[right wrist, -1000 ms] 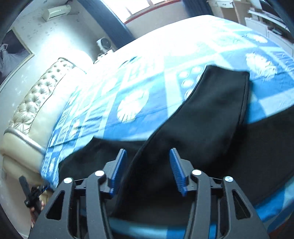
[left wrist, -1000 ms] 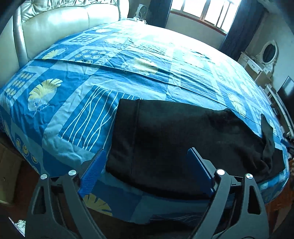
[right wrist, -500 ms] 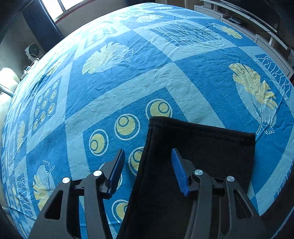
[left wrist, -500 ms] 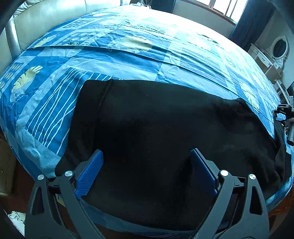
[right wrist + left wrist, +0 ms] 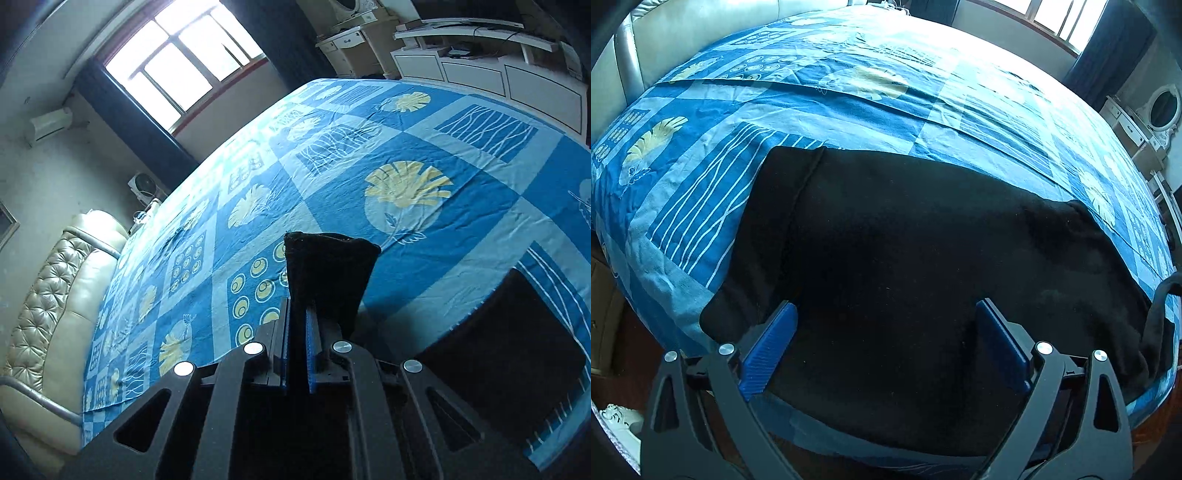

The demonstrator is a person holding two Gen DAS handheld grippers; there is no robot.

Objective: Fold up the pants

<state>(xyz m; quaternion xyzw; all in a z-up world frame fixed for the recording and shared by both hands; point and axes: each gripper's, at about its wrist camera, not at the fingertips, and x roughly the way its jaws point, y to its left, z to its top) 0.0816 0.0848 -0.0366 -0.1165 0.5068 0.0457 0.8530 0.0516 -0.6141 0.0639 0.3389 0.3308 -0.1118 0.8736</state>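
Pants (image 5: 905, 277) lie flat along the bed's (image 5: 849, 103) near edge, one end lifted off it by my right tool (image 5: 296, 354), clamped tight on that black hem. Left tool (image 5: 882, 350) hovers spread wide over the waist end, holding nothing. Risks as I judge them: thin bite may slip mid-carry; unpinned waist could drag, skewing the fold or sliding off the edge.

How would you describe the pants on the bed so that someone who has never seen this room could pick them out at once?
Start at the big bed with its blue patchwork sheet of yellow leaves and circles. Along its near edge lies a wide, flat garment, the pants. They are the only plain black thing on the patterned cover, and the right hand-held gripper pinches one end of the fabric.
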